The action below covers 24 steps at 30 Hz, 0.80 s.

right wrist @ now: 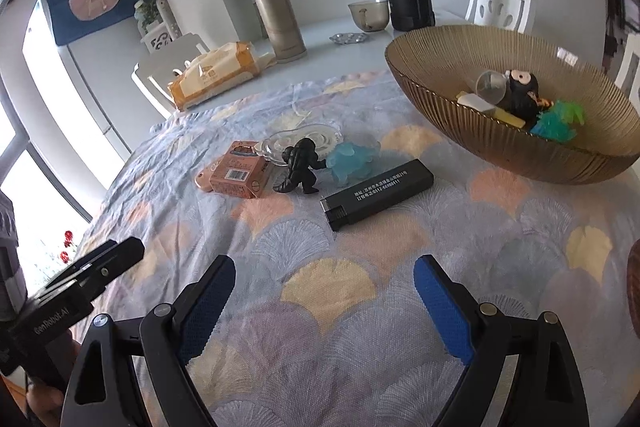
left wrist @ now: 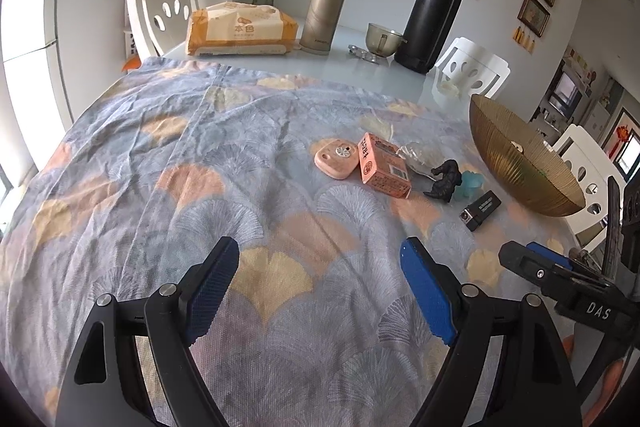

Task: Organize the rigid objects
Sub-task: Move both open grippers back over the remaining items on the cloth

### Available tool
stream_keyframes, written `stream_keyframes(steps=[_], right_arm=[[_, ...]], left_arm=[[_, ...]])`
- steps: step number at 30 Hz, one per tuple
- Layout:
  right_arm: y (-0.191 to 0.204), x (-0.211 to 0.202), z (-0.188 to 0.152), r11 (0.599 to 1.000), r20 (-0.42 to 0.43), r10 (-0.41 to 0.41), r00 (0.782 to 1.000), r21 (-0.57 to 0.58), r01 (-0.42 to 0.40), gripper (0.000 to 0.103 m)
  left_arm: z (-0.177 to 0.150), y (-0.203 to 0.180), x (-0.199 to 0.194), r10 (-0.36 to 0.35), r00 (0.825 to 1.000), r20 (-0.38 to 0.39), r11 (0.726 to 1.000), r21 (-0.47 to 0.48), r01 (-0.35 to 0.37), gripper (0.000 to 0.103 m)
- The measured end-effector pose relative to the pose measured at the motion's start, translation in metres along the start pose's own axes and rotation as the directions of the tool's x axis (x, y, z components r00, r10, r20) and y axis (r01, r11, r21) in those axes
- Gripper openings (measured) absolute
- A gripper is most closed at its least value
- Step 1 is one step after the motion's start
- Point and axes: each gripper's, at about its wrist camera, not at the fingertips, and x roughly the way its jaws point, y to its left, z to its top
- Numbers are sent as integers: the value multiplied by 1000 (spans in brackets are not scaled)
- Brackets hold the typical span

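The small things lie in a loose group on the patterned cloth (right wrist: 320, 307) that covers the bench. The black lighter (right wrist: 377, 193) lies flat, nearest to the right claw (right wrist: 322, 303). Just behind it stands the black dinosaur figure (right wrist: 299, 167), touching the blue translucent toy (right wrist: 352, 161). Left of the figure is the orange box (right wrist: 240, 177), with a pink flat case (left wrist: 335, 158) beside it and a clear plastic piece (right wrist: 304, 141) behind. The golden bowl (right wrist: 520, 155) stands to the right and already holds some toys. Both claws are wide apart and hold nothing; the left claw (left wrist: 320, 291) hovers over bare cloth.
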Motion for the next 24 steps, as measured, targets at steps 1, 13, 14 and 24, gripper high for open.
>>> stream_keyframes(steps=[1, 13, 14, 24], right_arm=[[-1, -1, 0, 1000, 1, 11, 1000, 5, -11, 90], [5, -2, -2, 1000, -4, 11, 1000, -18, -11, 90], [4, -1, -2, 1000, -7, 8, 1000, -14, -9, 90], [-12, 7, 14, 998, -132, 0, 991, 66, 9, 86]], left_arm=[[0, 0, -1, 3, 1000, 1, 1000, 1, -3, 82], [-1, 0, 2, 27, 1000, -10, 1000, 2, -27, 82], [-1, 1, 3, 22, 1000, -19, 1000, -2, -22, 82], [48, -7, 37, 14, 981, -192, 989, 149, 15, 82]])
